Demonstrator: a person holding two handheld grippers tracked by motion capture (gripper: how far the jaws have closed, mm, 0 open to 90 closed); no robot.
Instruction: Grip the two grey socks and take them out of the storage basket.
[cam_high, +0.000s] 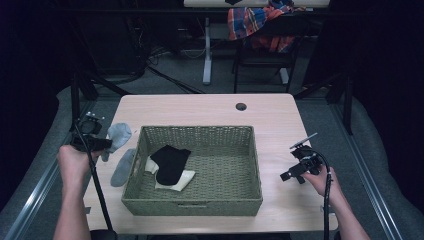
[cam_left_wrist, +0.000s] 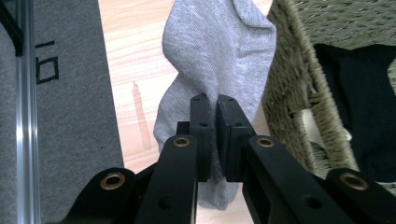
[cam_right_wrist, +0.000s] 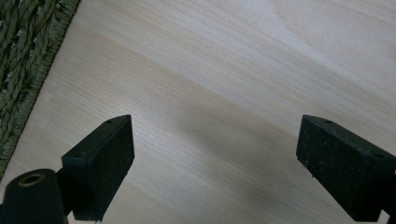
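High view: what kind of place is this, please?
Probably a lab or recording workspace, not a home: the wooden table stands between dark curtains, cables lie on the floor, and another table with a plaid cloth stands behind.

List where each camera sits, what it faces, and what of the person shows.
High view: above the person's side, looking forward and down on the table; both forearms, left gripper and right gripper.
Left gripper view: rides the left gripper, jaws shut on a grey sock beside the basket.
Right gripper view: rides the right gripper, jaws open over bare table.
Shared: the basket edge shows in all three views.
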